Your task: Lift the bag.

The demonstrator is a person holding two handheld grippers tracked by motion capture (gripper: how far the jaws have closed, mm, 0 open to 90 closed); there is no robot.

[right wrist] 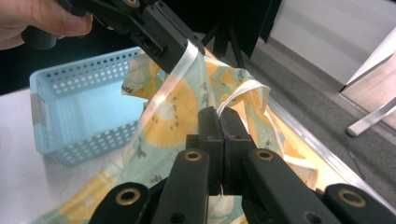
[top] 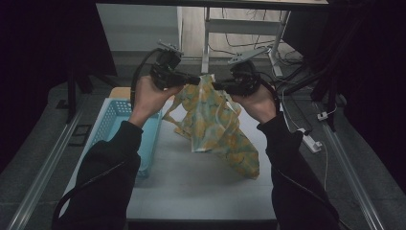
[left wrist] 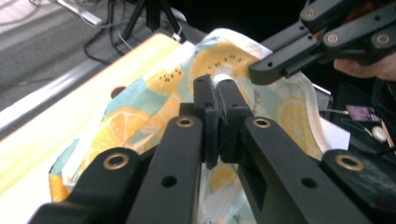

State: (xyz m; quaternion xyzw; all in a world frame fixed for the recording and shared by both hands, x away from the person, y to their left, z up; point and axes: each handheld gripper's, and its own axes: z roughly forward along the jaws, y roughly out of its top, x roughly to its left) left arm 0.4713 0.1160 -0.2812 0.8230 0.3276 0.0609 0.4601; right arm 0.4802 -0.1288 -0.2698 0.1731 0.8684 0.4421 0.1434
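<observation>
The left gripper (top: 195,80) and right gripper (top: 216,86), jaws closed, are each pinching the top edge of a pale cloth bag printed with orange citrus slices (top: 215,127), which is hanging above the white table (top: 191,182), beside a light-blue perforated plastic basket (top: 112,115).

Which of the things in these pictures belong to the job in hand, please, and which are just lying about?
In the job:
fruit-print cloth, held up over the table
left gripper, shut on the cloth
right gripper, shut on the cloth

Lying about:
blue basket
white power strip
white table
</observation>
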